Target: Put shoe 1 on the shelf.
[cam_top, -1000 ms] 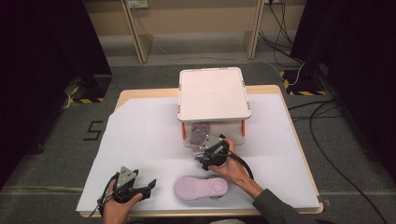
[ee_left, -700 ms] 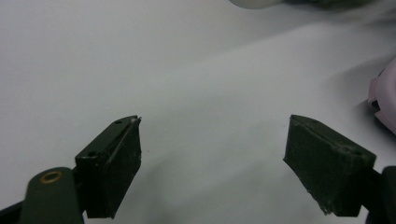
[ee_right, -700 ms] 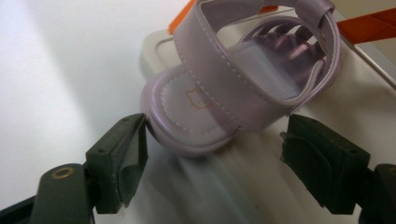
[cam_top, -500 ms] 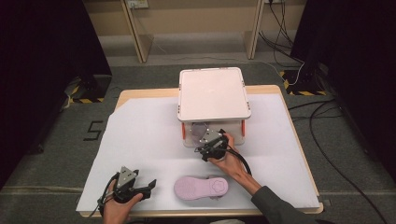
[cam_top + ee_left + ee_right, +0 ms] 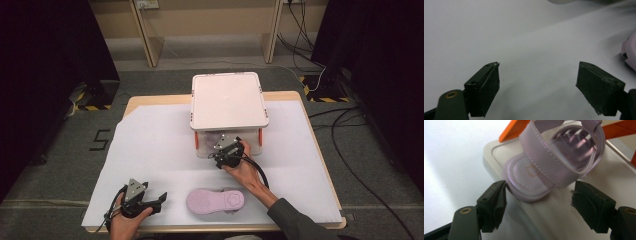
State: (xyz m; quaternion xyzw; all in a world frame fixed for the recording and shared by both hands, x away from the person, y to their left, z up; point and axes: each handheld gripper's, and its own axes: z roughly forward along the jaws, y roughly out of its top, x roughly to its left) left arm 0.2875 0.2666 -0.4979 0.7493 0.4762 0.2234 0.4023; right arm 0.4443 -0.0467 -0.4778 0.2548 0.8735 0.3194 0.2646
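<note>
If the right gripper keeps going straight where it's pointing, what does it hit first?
Most likely the pale purple sandal in the box; the right gripper has open jaws flanking its toe end.

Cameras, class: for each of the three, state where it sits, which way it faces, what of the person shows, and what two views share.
High view: above the near side, facing forward-down on the table; forearms, both grippers.
Left gripper view: on the left gripper, facing bare paper; open fingers.
Right gripper view: on the right gripper, facing the sandal; open fingers.
Shared: sandal, in the box.
</note>
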